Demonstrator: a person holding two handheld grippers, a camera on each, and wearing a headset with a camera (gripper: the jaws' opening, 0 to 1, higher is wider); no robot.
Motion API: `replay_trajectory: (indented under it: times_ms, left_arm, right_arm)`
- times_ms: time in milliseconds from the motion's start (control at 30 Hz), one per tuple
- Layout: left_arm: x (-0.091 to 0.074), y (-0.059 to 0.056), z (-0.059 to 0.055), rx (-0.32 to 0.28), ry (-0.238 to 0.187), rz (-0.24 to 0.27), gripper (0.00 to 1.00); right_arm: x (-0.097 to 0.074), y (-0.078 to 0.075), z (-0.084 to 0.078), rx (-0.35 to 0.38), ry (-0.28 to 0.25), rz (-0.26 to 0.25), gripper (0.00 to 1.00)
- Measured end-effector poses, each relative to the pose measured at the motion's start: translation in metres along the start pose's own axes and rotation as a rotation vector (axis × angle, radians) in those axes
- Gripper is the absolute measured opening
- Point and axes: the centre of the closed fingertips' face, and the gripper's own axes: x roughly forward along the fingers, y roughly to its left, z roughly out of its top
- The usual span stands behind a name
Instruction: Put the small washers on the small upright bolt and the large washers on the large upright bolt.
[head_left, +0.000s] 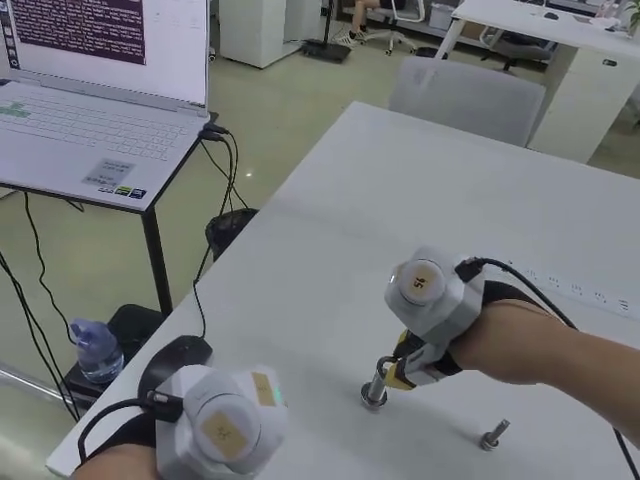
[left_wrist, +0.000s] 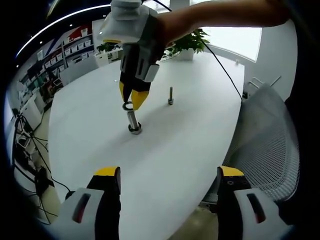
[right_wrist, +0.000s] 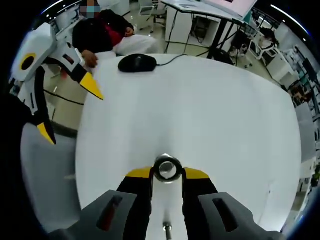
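Hovering at the near edge of the white counter (head_left: 400, 190), the left gripper (left_wrist: 168, 173) has its fingers wide apart and empty, well back from the work. The right gripper (left_wrist: 131, 100) is nearer, its fingers pinched on a washer (right_wrist: 167, 169) right at the top of the large bolt (left_wrist: 133, 122). The bolt stands upright, long axis vertical, directly under the fingers, so the coming move is probably a straight drop down the shank. The small bolt (left_wrist: 171, 95) stands apart, beyond the large one. The laptop (head_left: 90, 130) screen text and stickers are too small to read.
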Motion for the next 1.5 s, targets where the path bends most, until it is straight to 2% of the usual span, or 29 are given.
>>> replay_trajectory:
  times_ms: [200,467,833,1500]
  left_arm:
    - [0.000,0.002,-0.002,-0.008,0.003,0.004,0.77]
    - [0.000,0.005,-0.004,-0.014,0.008,0.008,0.76]
    - [-0.001,0.002,-0.006,-0.017,0.013,0.007,0.76]
    - [-0.004,0.003,-0.016,-0.035,0.028,0.009,0.73]
  right_arm:
    - [0.011,0.001,-0.004,-0.014,0.032,0.014,0.22]
    - [0.021,0.003,-0.005,-0.012,0.046,0.031,0.22]
    - [0.035,0.004,-0.011,-0.026,0.079,0.036,0.22]
    - [0.058,0.006,-0.020,-0.027,0.124,0.056,0.23]
